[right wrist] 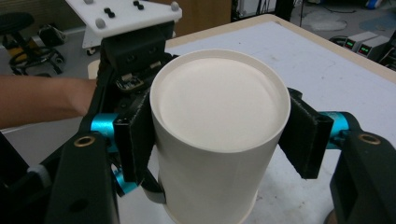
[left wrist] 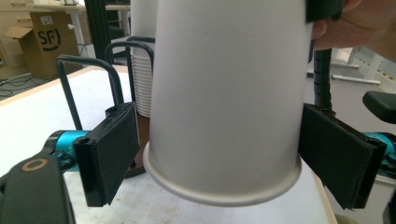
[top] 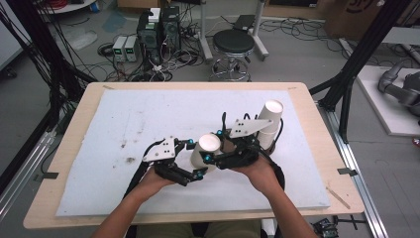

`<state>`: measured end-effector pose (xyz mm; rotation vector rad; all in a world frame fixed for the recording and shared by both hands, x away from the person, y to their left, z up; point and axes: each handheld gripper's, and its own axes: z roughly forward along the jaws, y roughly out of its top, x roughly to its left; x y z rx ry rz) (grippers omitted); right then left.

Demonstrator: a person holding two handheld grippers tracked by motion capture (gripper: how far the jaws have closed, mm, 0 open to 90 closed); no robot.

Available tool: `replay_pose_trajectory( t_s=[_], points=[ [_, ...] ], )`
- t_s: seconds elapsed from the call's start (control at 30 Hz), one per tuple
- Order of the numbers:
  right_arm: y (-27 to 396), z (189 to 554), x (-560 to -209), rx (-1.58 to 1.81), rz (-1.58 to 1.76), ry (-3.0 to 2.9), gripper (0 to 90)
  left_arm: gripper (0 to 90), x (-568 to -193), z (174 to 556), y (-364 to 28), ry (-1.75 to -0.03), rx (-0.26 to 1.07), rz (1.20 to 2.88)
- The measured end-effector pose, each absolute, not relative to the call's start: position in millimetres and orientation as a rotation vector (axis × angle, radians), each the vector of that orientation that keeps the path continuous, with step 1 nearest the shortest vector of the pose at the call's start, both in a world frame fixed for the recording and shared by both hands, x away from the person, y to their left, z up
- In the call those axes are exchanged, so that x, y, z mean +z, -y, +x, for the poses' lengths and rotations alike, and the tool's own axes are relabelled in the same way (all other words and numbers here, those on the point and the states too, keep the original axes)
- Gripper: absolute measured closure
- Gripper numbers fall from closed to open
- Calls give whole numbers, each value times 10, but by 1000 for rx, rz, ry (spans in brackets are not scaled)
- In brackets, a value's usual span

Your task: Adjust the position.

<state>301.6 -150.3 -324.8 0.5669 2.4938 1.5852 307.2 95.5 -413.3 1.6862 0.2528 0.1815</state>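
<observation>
A white paper cup [top: 209, 142] hangs upside down over the middle of the foam mat, rim downward [left wrist: 224, 116]. My right gripper [top: 212, 145] is shut on it, both pads pressed to the cup's sides [right wrist: 219, 140] near its base. My left gripper [top: 195, 158] is open, and its pads [left wrist: 109, 154] straddle the cup's rim with a thin gap on at least one side. In the right gripper view, the left gripper's body and white plate [right wrist: 130, 18] sit just behind the cup.
A tilted stack of white cups [top: 270, 119] in a black wire holder [left wrist: 84, 65] stands right behind the grippers. The blue-white foam mat [top: 124, 124] covers the wooden table. A stool [top: 233, 44] and electronics [top: 158, 34] are on the floor beyond.
</observation>
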Motion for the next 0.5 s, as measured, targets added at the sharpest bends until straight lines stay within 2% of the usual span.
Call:
replay_pose_trajectory(
  t_s=[0.27, 0.5],
  points=[
    [1549, 3037, -3295, 1624, 595, -2494, 349, 249, -4111, 3054, -966, -222, 183, 1708],
    [1558, 3041, -3320, 1622, 616, -2514, 336, 299, -4088, 3041, -977, -219, 192, 1751]
  ],
)
